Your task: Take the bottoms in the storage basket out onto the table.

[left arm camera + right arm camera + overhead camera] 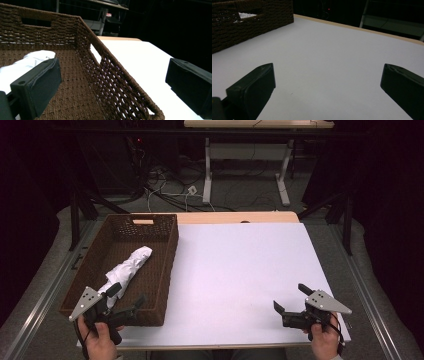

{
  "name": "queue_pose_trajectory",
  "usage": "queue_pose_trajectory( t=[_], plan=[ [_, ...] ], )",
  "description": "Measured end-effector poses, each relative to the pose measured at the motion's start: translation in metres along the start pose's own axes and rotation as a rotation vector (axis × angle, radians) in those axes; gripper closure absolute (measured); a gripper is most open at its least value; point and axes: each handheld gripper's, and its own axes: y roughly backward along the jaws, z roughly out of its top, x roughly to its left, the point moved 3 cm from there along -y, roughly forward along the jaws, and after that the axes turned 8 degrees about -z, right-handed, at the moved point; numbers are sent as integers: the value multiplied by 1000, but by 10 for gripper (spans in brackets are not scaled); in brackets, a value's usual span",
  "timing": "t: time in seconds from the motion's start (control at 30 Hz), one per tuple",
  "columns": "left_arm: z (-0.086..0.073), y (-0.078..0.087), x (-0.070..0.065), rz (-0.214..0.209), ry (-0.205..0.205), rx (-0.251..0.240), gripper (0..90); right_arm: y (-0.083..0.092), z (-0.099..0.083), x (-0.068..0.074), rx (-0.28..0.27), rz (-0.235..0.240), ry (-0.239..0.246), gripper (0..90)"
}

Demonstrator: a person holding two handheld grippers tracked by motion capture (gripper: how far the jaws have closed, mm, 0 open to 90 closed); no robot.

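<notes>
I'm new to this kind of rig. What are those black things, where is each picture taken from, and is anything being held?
A person holds a two-jaw tool in each hand: the left gripper and the right gripper. The high view looks down on the white table. Each of the other two views comes from a camera riding on one gripper, looking along its black jaws. A brown woven basket stands on the table's left side, with a crumpled white cloth inside. Both grippers are open and hold nothing; the left one's jaws straddle the basket's near corner.
</notes>
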Motion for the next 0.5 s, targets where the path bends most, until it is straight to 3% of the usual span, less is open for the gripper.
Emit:
queue_pose_trajectory(
  t=[0.2, 0.33, 0.5],
  plan=[
    [8, 3, 0, 42, -28, 19, 1, -6, -4, -6, 20, 4, -40, 0],
    [16, 6, 1, 71, -68, 26, 1, -9, -5, -8, 36, -13, -50, 0],
    [26, 9, 6, 59, -42, 16, 1, -11, -6, -7, 38, -20, -54, 0]
  ],
)
